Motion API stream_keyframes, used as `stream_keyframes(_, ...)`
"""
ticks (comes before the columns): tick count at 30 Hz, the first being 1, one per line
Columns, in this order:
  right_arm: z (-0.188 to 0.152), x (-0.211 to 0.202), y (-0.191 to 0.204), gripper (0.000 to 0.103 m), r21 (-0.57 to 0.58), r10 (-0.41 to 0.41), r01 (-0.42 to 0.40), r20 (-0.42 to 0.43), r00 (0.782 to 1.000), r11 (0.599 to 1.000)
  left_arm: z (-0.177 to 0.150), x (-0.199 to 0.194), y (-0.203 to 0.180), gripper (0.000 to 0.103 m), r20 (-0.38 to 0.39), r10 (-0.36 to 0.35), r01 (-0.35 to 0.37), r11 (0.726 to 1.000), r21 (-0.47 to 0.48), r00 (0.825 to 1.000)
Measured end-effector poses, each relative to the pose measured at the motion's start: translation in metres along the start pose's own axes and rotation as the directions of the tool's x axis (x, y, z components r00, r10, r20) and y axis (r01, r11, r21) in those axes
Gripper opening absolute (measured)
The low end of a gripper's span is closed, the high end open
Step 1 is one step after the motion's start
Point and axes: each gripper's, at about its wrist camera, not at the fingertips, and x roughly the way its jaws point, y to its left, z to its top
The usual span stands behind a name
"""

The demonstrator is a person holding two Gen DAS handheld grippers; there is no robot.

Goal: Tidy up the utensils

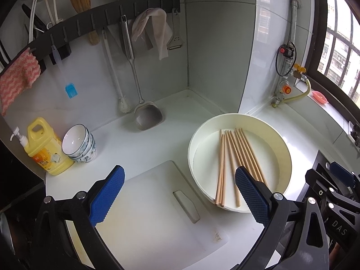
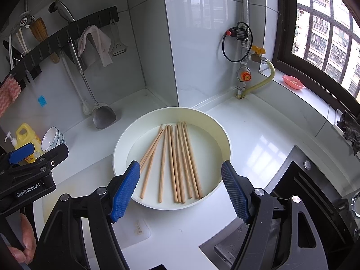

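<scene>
Left gripper (image 1: 180, 180): fingers (image 1: 108, 193) wide apart, nothing between them, hovering over white cutting board (image 1: 157, 213) at the near table edge. R finger tip overlaps near rim of the basin in view; contact can't tell.

Right gripper (image 2: 178, 173): fingers (image 2: 124, 189) wide apart too, empty, above the near rim of round white basin (image 2: 171, 207). Left gripper body also shows at left edge of right wrist view, person's hand (image 2: 22, 240) under it.

Chopsticks (image 2: 175, 162): wooden, loose bunch lying flat inside basin, most roughly parallel, a few on the L side crossing at an angle. Near ends rest against the basin's near wall.

Basin sits on white table (image 2: 258, 139), mid-table, just beside cutting board, wall corner behind.

Far-left table edge by wall: yellow soap bottle (image 1: 45, 148) w/ pump, stacked bowls (image 1: 78, 144) tilted just beside it.

Wall: black hook rail (image 1: 101, 20) w/ metal spatula (image 1: 144, 103), white brush (image 1: 117, 76), blue silicone brush (image 1: 67, 78), peeler (image 1: 176, 36), cloth (image 1: 153, 29), pink cloth (image 1: 18, 76).

Windowsill at right: pink dish (image 2: 292, 82).
</scene>
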Motion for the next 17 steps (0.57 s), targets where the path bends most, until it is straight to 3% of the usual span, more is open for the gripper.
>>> stream_keyframes(8,0.0003,-0.0027,0.0010,0.071,-0.002,0.000,0.000,0.004,1.000,1.000,-0.0003,-0.0036,0.0041,0.097,0.019,-0.007,0.008,1.000,-0.023,1.000)
stream_keyframes(17,0.0020,-0.0044,0.0029,0.071,-0.005,0.001,-0.001,0.005,1.000,1.000,-0.0005,0.0026,0.0056,0.097,-0.024,0.016,-0.016,1.000,-0.023,1.000)
